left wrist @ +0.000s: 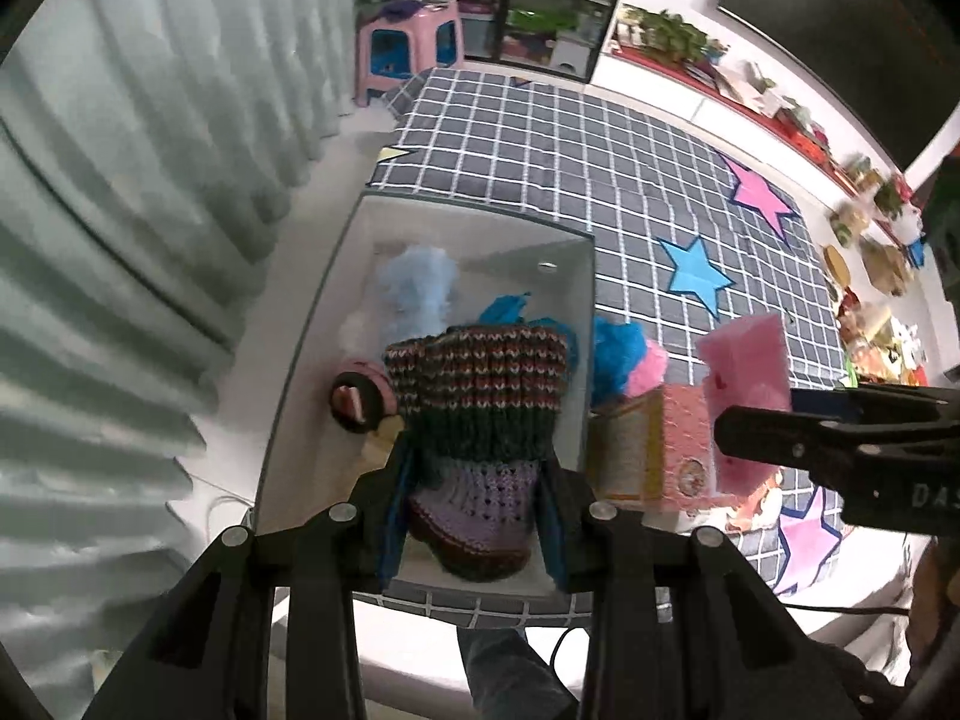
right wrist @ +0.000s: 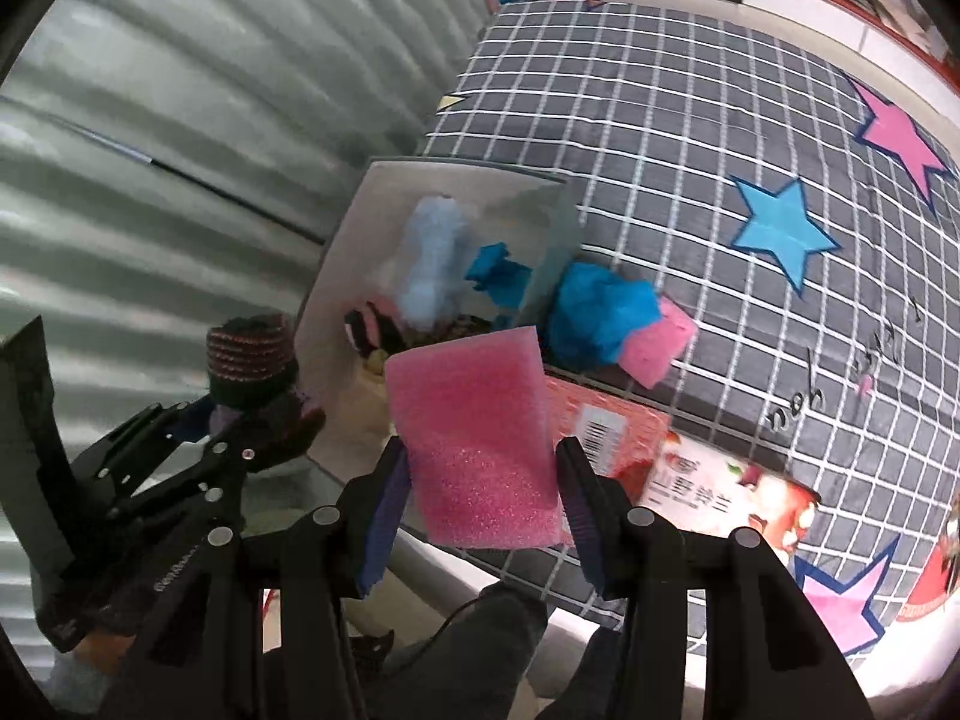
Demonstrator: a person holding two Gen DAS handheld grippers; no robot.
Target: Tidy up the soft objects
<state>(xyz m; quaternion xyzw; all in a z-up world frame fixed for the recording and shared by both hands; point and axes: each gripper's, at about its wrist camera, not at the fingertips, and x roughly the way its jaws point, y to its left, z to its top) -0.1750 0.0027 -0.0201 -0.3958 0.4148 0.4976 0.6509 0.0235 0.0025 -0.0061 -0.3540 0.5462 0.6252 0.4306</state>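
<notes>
My left gripper (left wrist: 474,498) is shut on a striped knitted sock (left wrist: 477,402), held over the open white box (left wrist: 468,222) that stands at the near left corner of the bed. The same knitted sock (right wrist: 252,360) and left gripper (right wrist: 240,420) show at the left of the right wrist view. My right gripper (right wrist: 480,498) is shut on a pink foam sponge (right wrist: 474,438), which hangs just right of the box; the sponge (left wrist: 750,372) also shows in the left wrist view. Inside the box lie a light blue fluffy piece (left wrist: 420,288), a blue cloth (left wrist: 510,309) and a pink-and-black item (left wrist: 360,399).
A crumpled blue cloth (right wrist: 606,318) and a small pink sponge (right wrist: 657,348) lie on the grey checked bedspread (right wrist: 660,120) beside the box. A pink printed carton (right wrist: 690,468) sits at the bed's near edge. Grey curtains (left wrist: 120,240) hang left; a pink stool (left wrist: 408,48) stands beyond.
</notes>
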